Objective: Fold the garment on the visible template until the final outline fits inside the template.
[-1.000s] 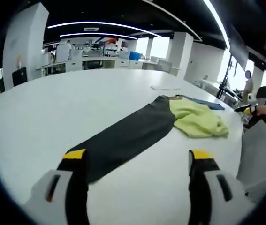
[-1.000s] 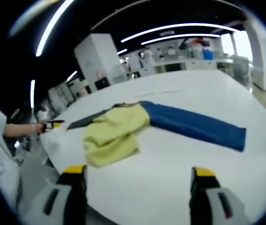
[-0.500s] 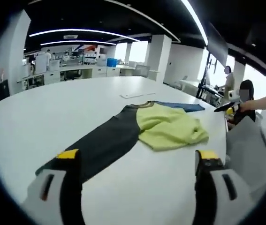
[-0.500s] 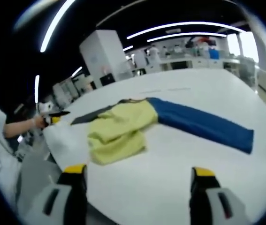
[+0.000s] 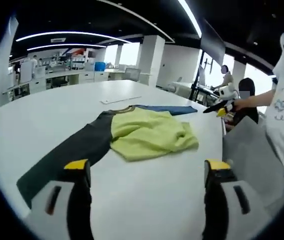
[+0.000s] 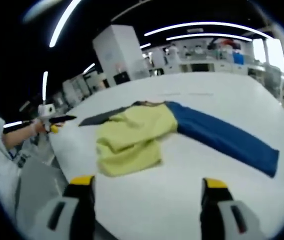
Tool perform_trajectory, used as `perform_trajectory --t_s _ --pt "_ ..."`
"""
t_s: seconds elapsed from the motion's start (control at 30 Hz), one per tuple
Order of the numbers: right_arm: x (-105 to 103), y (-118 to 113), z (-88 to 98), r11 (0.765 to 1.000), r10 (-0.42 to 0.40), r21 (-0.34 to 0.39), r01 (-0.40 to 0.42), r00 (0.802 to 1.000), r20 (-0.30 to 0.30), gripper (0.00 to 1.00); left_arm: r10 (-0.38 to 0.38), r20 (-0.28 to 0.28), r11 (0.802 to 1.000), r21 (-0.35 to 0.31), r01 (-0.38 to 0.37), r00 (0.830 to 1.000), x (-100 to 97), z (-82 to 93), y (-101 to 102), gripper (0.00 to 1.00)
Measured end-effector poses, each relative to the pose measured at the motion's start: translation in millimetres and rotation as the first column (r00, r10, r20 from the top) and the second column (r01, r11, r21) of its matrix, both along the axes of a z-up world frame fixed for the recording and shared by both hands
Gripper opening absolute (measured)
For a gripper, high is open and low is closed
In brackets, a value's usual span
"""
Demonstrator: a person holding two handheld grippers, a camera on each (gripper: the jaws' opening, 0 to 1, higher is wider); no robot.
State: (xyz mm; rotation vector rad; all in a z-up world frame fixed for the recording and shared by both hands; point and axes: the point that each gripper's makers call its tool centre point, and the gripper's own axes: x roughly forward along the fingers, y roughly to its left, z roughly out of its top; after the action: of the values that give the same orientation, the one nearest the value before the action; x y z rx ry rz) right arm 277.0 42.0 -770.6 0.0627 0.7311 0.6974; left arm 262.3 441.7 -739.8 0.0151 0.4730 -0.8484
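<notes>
A crumpled yellow-green garment (image 5: 149,136) with one dark grey sleeve (image 5: 66,155) and one blue sleeve (image 6: 227,137) lies on the white desk (image 5: 147,195). Both the left gripper (image 5: 147,172) and the right gripper (image 6: 148,189) hover near the garment with jaws spread, holding nothing. No template outline is discernible, perhaps from fisheye blur.

Garment spread on the white table ahead of us

Our left gripper (image 5: 147,172) hovers with jaws apart over the table (image 5: 41,110); the garment (image 5: 147,132) lies bunched yellow-green at centre, dark sleeve (image 5: 61,155) reaching toward us, blue sleeve (image 5: 169,108) beyond.

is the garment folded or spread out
Partly folded: the yellow body lies bunched, while the dark sleeve and blue sleeve lie stretched out.
</notes>
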Motion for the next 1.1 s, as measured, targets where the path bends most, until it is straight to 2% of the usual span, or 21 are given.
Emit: perform_trajectory --t_s 0.1,0.47,0.53,0.63,0.7,0.8,0.9,0.97,1.03,1.1 --pt "6 3 -3.0 1.0 0.018 -0.015 -0.018 1.0 -0.001 0.84 -0.004 -0.007 1.0 0.017 0.005 1.0 -6.0 -3.3 1 0.87" --pt "32 32 -15.0 0.995 0.078 -0.058 -0.078 0.997 -0.004 0.75 0.044 -0.004 0.998 -0.036 -0.044 0.999 -30.7 -3.3 -14 0.84" --pt "36 36 -21.9 0.993 0.086 -0.078 -0.088 0.996 -0.022 0.74 0.057 -0.008 0.997 -0.044 -0.058 0.998 -33.5 -6.0 -16 0.83" --pt "38 43 -34.3 0.982 0.141 -0.116 -0.146 0.989 -0.051 0.72 0.071 -0.018 0.996 -0.051 -0.071 0.997 -38.4 -8.9 -17 0.83" --pt "39 50 -36.6 0.982 0.146 -0.112 -0.151 0.988 -0.054 0.71 0.075 -0.021 0.996 -0.053 -0.076 0.997 -40.4 -10.7 -18 0.83" --pt "43 55 -43.8 0.975 0.157 -0.144 -0.167 0.985 -0.076 0.7 0.084 -0.023 0.995 -0.058 -0.085 0.996 -43.2 -11.8 -19 0.82" --pt "43 61 -50.2 0.966 0.167 -0.182 -0.183 0.981 -0.095 0.63 0.088 -0.027 0.994 -0.055 -0.09 0.996 -48.5 -13.0 -22 0.8" --pt "54 61 -52.4 0.966 0.167 -0.182 -0.183 0.981 -0.103 0.62 0.102 -0.032 0.993 -0.056 -0.103 0.994 -51.0 -14.7 -23 0.81" --pt "52 61 -61.8 0.958 0.159 -0.219 -0.184 0.979 -0.124 0.58 0.109 -0.035 0.992 -0.06 -0.111 0.993 -54.1 -17.1 -24 0.81" --pt "52 64 -63.1 0.958 0.168 -0.213 -0.19 0.978 -0.121 0.58 0.115 -0.038 0.991 -0.065 -0.117 0.993 -58.2 -18.8 -25 0.81"
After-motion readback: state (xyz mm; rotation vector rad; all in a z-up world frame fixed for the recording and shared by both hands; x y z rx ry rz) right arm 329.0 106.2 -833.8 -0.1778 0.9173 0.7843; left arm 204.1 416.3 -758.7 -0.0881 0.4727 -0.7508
